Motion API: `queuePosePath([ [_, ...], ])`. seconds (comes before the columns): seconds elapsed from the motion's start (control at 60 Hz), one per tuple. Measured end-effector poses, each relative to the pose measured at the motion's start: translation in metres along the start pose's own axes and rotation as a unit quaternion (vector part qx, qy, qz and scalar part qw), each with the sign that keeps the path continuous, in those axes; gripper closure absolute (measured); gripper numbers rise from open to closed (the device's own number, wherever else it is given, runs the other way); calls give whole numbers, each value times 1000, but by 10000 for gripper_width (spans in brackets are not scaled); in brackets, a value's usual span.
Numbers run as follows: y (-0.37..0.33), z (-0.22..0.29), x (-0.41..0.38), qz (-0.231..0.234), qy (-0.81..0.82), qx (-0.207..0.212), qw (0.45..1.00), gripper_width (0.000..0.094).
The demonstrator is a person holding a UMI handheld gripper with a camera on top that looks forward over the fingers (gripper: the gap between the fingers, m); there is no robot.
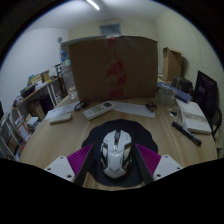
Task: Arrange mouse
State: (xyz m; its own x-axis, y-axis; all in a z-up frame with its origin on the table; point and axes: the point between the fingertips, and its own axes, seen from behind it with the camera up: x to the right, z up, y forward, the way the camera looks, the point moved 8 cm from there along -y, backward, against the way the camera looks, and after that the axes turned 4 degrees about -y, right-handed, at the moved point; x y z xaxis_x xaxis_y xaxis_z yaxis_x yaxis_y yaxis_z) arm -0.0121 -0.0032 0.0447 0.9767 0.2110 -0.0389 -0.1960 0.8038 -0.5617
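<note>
A cluttered office desk (60,135) backs onto a cardboard panel (112,65). The tool (115,168) has its fingers closed on the white mouse (115,152) at the near edge; grasping looks done, placing remains.

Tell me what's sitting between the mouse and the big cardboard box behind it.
In the gripper view, bare dark desk mat comes first past the mouse, which sits between the claw's fingers, then a white keyboard before the cardboard box.
</note>
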Motion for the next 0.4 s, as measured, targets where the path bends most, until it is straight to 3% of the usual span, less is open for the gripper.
queuePosePath([
  [0.2, -93, -17, 0, 29, -16, 53, 998, 98],
  [0.4, -182, -65, 13, 79, -1, 103, 992, 93],
])
